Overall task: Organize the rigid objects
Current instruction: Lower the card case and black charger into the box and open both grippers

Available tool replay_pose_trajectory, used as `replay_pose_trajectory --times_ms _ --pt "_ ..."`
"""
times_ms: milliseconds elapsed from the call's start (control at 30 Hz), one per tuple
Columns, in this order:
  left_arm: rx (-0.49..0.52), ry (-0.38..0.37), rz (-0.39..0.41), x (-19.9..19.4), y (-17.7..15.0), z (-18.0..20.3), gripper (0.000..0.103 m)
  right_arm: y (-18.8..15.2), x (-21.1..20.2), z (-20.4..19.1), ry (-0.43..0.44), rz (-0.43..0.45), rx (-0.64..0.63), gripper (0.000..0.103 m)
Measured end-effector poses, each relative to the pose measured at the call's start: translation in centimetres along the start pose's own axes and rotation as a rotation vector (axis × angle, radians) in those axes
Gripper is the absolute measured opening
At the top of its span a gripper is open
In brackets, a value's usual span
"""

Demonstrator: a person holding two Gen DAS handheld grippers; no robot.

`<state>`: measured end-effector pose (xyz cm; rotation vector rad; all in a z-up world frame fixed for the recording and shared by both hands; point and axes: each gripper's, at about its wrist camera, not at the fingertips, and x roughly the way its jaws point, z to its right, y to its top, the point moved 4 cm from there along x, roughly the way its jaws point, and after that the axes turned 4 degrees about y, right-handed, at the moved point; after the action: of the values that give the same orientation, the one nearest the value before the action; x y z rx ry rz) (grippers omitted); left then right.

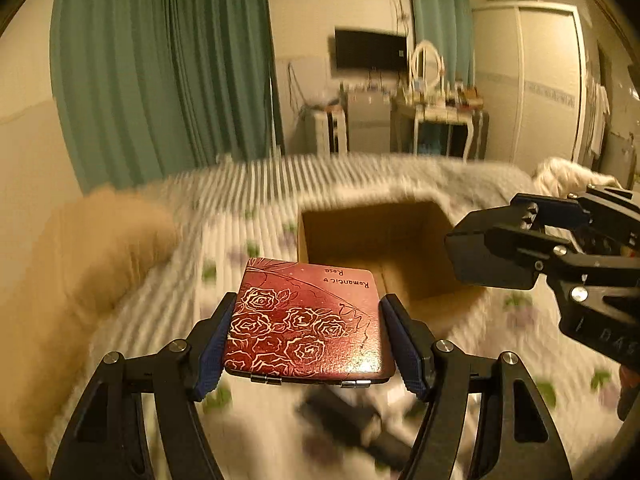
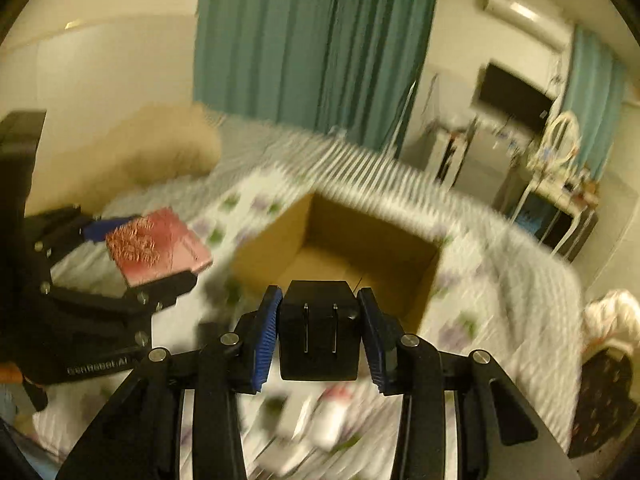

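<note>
My left gripper (image 1: 306, 334) is shut on a flat red case with white rose drawings (image 1: 306, 324), held level above the bed. That red case (image 2: 158, 246) also shows at the left of the right wrist view, in the left gripper (image 2: 132, 256). My right gripper (image 2: 320, 338) is shut on a black plug adapter (image 2: 318, 336) with two metal prongs facing the camera. In the left wrist view the right gripper (image 1: 496, 248) carries the black adapter (image 1: 468, 256) at the right. An open cardboard box (image 1: 384, 248) (image 2: 352, 252) sits on the bed just beyond both grippers.
The bed has a white floral quilt (image 1: 520, 344) and a beige pillow (image 1: 100, 256) at the left. Dark items (image 1: 352, 420) and a small white bottle (image 2: 332, 416) lie blurred on the quilt below the grippers. Green curtains, a dresser with a mirror (image 1: 432, 92) and a wardrobe stand behind.
</note>
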<state>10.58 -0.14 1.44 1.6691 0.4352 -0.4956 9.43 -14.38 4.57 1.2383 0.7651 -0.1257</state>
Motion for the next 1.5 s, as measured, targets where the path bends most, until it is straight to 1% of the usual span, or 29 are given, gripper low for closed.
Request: replay_pose_trajectory --times_ms 67,133,200,267,333,400,467,533,600,667,767,800,833,867,900,933,1000,1067,1167,1233,1333,1400,1467,1500 --pt "0.012 0.008 0.045 0.9 2.9 0.2 0.072 2.4 0.0 1.6 0.002 0.037 0.022 0.038" --pt "0.019 0.002 0.071 2.5 5.2 0.5 0.072 4.5 0.8 3.1 -0.005 0.059 0.051 0.038" --pt "0.018 -0.001 0.068 4.4 6.4 0.9 0.072 5.7 2.3 4.1 -0.013 0.06 0.055 0.038" --pt "0.017 -0.001 0.044 7.1 7.0 1.5 0.072 6.3 4.6 5.5 -0.029 0.04 0.069 0.038" --pt "0.014 -0.004 0.015 9.9 6.7 2.3 0.072 6.1 7.3 6.8 -0.03 0.01 0.106 0.038" --pt "0.034 -0.007 -0.013 12.1 5.9 3.3 0.072 5.3 10.3 8.2 -0.018 -0.036 0.155 0.038" --pt "0.057 0.007 -0.055 14.8 4.5 4.1 0.072 3.8 12.9 9.2 -0.019 -0.081 0.193 0.038" --pt "0.046 -0.008 -0.107 16.5 3.1 4.5 0.072 2.2 14.9 9.6 -0.032 -0.125 0.211 0.038" --pt "0.03 -0.01 -0.154 17.9 1.9 4.6 0.072 0.8 15.8 10.0 -0.034 -0.143 0.221 0.038" --pt "0.017 -0.01 -0.173 18.5 1.1 4.9 0.072 -0.3 16.6 10.1 -0.035 -0.157 0.23 0.038" --pt "-0.002 -0.033 -0.205 19.0 0.8 4.7 0.073 -1.0 16.8 10.5 -0.033 -0.163 0.24 0.038" --pt "0.0 -0.038 -0.215 18.9 0.8 4.7 0.074 -0.9 16.7 10.6 -0.033 -0.169 0.249 0.038" --pt "0.013 -0.039 -0.215 18.5 1.1 4.6 0.08 -0.6 16.1 10.7 -0.043 -0.147 0.249 0.042" --pt "0.022 -0.027 -0.2 17.8 1.2 4.4 0.085 0.0 15.2 11.0 -0.06 -0.115 0.246 0.059" --pt "0.03 -0.018 -0.179 17.1 1.5 4.2 0.093 0.5 14.5 11.2 -0.07 -0.095 0.245 0.067" --pt "0.034 -0.02 -0.152 15.8 1.8 4.0 0.095 1.3 13.3 11.3 -0.071 -0.074 0.244 0.072" --pt "0.04 -0.029 -0.118 13.5 2.5 3.4 0.096 2.6 10.9 11.1 -0.079 -0.053 0.223 0.072" --pt "0.047 -0.009 -0.104 11.1 2.8 2.7 0.097 3.2 8.5 10.7 -0.102 -0.061 0.187 0.072" --pt "0.044 0.006 -0.1 7.8 2.2 1.6 0.101 2.5 5.3 9.7 -0.093 -0.085 0.171 0.073" --pt "0.035 0.02 -0.114 6.2 1.1 1.2 0.102 1.3 3.6 8.8 -0.072 -0.099 0.173 0.074" --pt "0.032 0.069 -0.159 4.5 -1.8 1.1 0.102 -2.0 1.9 6.9 -0.031 -0.137 0.181 0.074" --pt "0.026 0.071 -0.177 3.9 -4.2 1.4 0.102 -4.9 1.5 5.1 -0.013 -0.169 0.167 0.074" --pt "0.026 0.091 -0.209 3.8 -6.8 2.0 0.102 -7.6 1.8 3.6 -0.019 -0.201 0.15 0.074" --pt "0.015 0.096 -0.24 4.2 -8.3 2.2 0.102 -8.8 2.1 2.9 -0.02 -0.217 0.148 0.074"
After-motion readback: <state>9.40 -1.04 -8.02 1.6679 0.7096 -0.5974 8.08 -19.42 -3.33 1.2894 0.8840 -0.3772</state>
